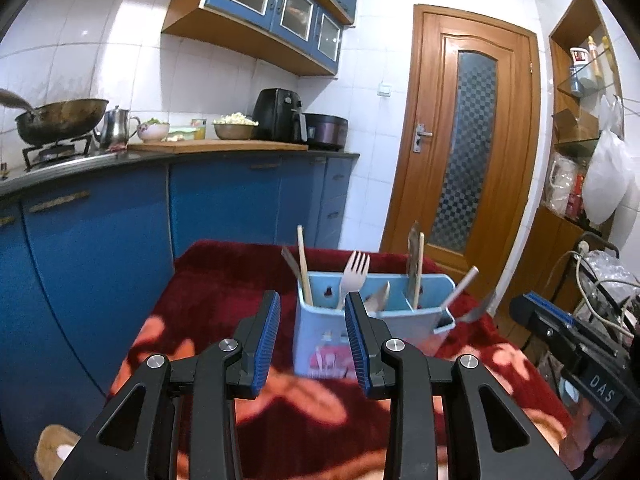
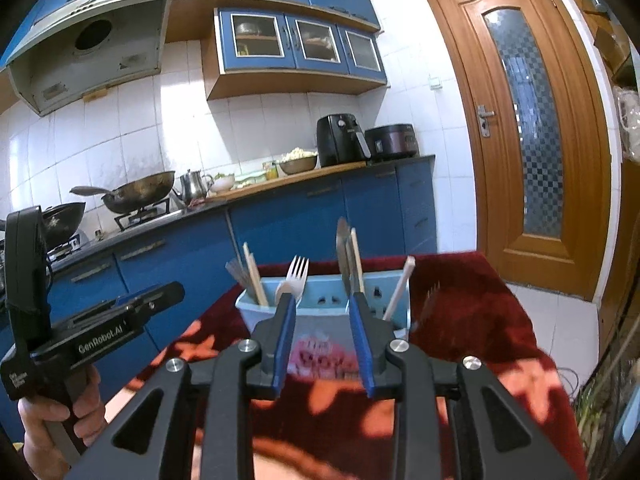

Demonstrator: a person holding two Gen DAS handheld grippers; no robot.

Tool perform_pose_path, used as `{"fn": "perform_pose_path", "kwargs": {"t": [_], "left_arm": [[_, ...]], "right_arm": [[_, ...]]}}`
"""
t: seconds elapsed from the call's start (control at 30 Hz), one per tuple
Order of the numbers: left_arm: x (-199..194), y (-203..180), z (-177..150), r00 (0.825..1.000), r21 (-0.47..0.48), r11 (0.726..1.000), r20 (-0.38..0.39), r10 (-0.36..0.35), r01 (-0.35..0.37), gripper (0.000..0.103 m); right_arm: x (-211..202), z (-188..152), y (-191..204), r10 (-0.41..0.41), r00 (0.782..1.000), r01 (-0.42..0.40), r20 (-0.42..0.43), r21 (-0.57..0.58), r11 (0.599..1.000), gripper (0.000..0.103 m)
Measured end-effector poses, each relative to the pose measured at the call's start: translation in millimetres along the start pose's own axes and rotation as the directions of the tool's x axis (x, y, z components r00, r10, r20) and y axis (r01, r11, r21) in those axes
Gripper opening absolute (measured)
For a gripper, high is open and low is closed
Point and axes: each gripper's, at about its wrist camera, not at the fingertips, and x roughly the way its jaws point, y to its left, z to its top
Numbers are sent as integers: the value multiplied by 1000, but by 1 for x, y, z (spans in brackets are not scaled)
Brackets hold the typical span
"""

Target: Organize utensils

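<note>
Hand-held grippers, left [image 1: 312, 344] and right [image 2: 323, 344], both empty with jaws parted, short of caddy [image 1: 360, 332] standing on table [image 1: 224, 280]; crowded fork [image 1: 354, 272] and leaning knife [image 2: 343, 252], risk of tipping if bumped.

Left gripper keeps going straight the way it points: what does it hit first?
Probably the light blue plastic utensil holder on the red patterned cloth, near its front left side. The left gripper is empty, jaws apart; depth is unclear.

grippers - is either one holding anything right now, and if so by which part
Nothing is held. The left gripper and the right gripper both stand open and empty, short of the blue utensil holder.
</note>
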Motion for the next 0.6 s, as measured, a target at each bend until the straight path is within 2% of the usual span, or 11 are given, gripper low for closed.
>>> {"fn": "perform_pose_path", "kwargs": {"t": [0.23, 0.47, 0.6], "left_arm": [[-15, 3, -28, 998, 8, 1000, -60, 15, -15, 34], [-17, 6, -58, 995, 2, 999, -96, 35, -35, 35], [-13, 6, -75, 993, 1, 999, -110, 45, -45, 50]], "right_arm": [[-23, -33, 5, -8, 999, 8, -41, 14, 1000, 34], [-33, -64, 10, -41, 997, 40, -64, -6, 999, 45], [-33, -79, 10, -59, 995, 57, -76, -16, 998, 55]]}}
